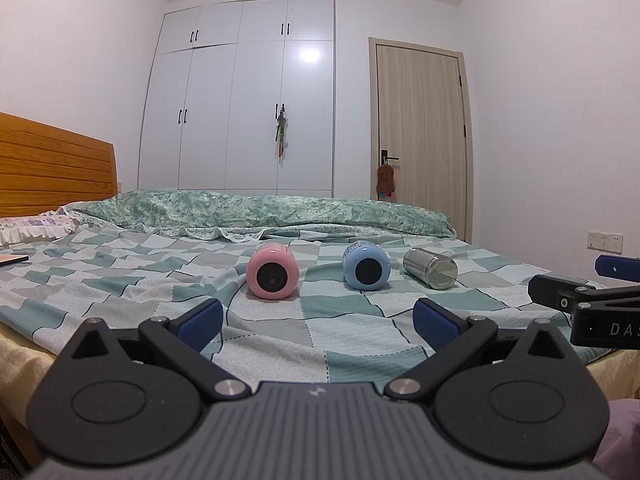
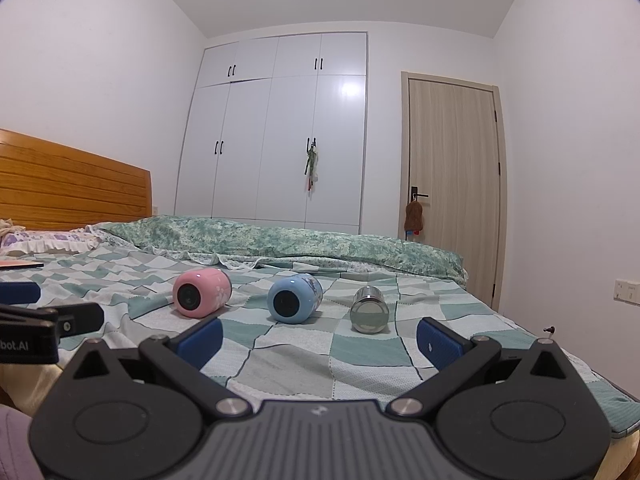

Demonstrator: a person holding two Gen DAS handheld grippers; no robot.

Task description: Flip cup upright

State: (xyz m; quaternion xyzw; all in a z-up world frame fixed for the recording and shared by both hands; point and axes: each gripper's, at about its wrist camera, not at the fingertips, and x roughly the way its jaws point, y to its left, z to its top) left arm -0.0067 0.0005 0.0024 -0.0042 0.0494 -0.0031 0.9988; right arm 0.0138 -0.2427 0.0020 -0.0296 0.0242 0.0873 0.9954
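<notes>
I am low over a bed (image 1: pixel 120 280) with a green-and-white checked sheet; a wooden headboard (image 1: pixel 52 168) stands to the left, a white wardrobe (image 1: pixel 240 112) and a pale door (image 1: pixel 420 128) beyond. Three cups lie on their sides in a row, apart from each other: a pink cup (image 1: pixel 272 275), a blue cup (image 1: pixel 366 266), a steel cup (image 1: pixel 430 268). My left gripper (image 1: pixel 318 324) and my right gripper (image 2: pixel 320 338) gape wide, holding nothing, short of the cups.

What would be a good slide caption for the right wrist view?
Open right gripper faces pink cup, blue cup and steel cup lying on a checked bedspread.
</notes>
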